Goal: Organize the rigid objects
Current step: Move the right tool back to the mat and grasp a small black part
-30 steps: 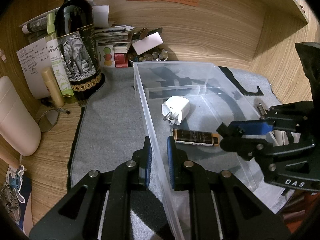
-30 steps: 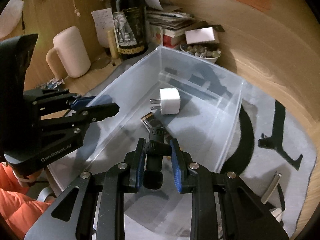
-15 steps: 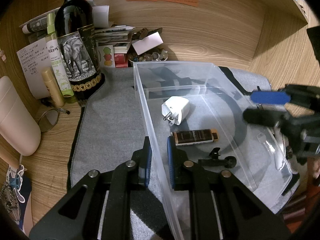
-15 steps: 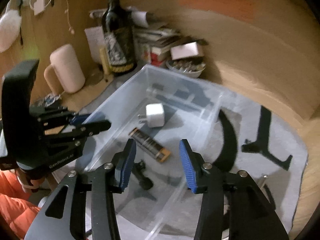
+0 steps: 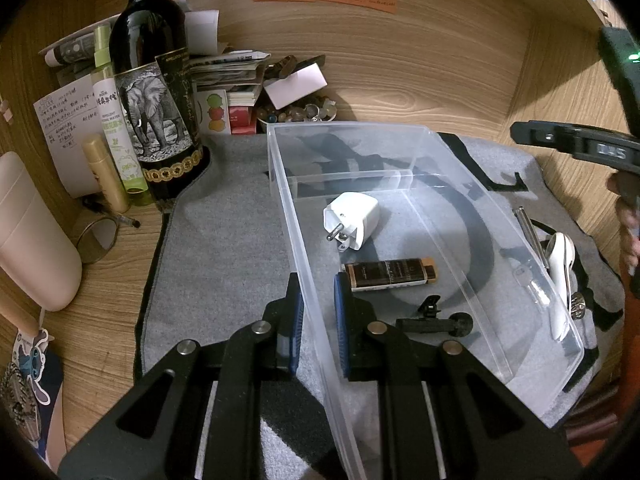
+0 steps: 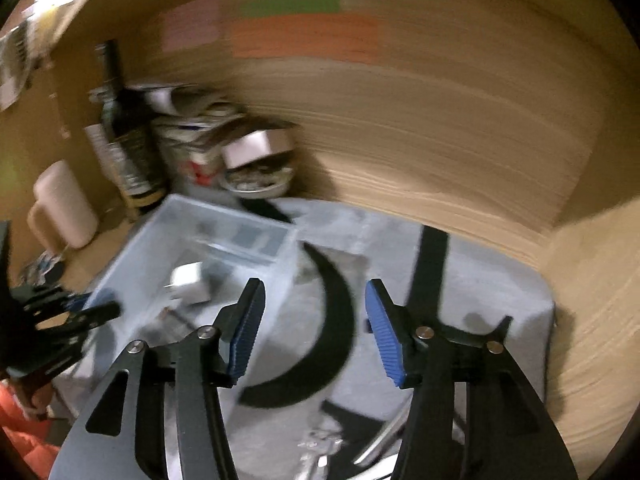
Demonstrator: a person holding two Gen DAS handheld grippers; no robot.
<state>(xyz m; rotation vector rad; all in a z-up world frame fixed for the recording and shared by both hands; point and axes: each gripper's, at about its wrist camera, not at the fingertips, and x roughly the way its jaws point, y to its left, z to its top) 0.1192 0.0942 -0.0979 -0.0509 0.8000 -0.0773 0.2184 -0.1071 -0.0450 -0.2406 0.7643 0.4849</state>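
A clear plastic bin (image 5: 460, 168) stands on a grey mat (image 5: 224, 248). Inside lie a white plug adapter (image 5: 354, 218), a brown and gold lighter (image 5: 390, 274) and a small black clip (image 5: 436, 320). My left gripper (image 5: 318, 320) is shut on the bin's left wall, one finger inside, one outside. My right gripper (image 6: 316, 328) is open and empty, raised above the mat to the right of the bin (image 6: 224, 236); that view is blurred. The right gripper's body (image 5: 576, 146) shows at the left wrist view's right edge.
A wine bottle (image 5: 156, 92), a spray bottle (image 5: 116, 120), a gold tube (image 5: 105, 172), papers and a bowl of trinkets (image 5: 296, 110) crowd the back left. A pink container (image 5: 32, 232) stands at the left. A metal rod (image 5: 528, 232) and a white tool (image 5: 562, 276) lie right of the bin.
My right gripper opened and let the black clip go into the bin, then rose and swung away to the right. My left gripper has stayed on the bin wall.
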